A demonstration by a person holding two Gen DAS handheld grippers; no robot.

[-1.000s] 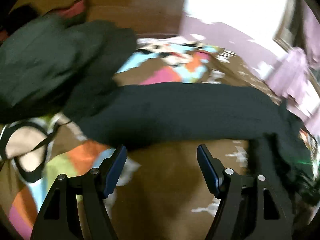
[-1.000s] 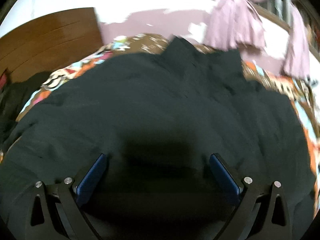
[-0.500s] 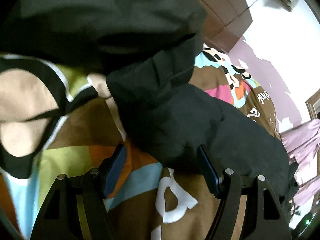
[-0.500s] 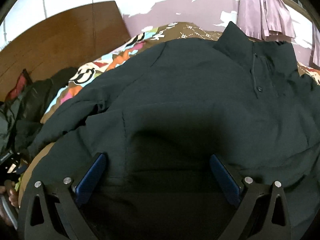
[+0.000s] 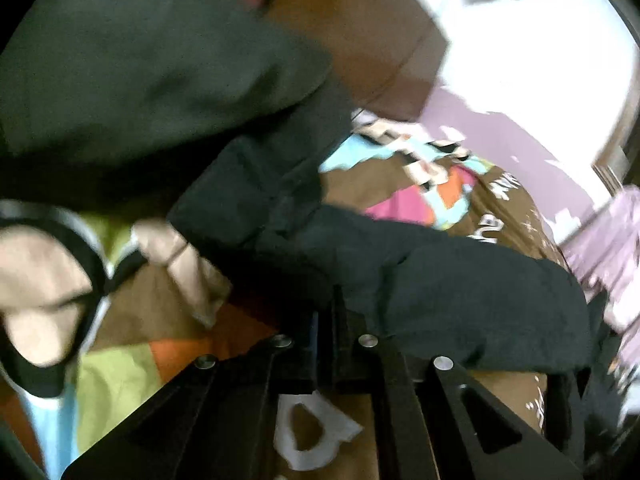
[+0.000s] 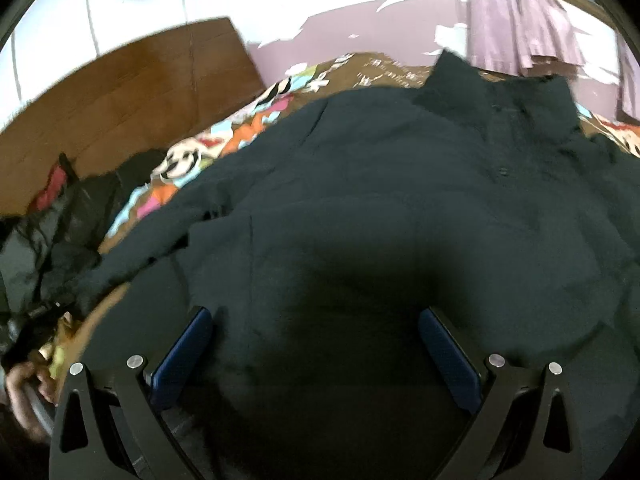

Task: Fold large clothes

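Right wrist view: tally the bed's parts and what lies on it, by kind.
Spread dark jacket: 1
Dark clothes heap: 1
Patterned bedspread: 1
Wooden headboard: 1
Total: 4

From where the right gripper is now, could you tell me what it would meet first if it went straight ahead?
Most likely the dark jacket: the right gripper stands open just above it, pointing down at the cloth spread over the patterned bedspread. Depth is hard to judge.
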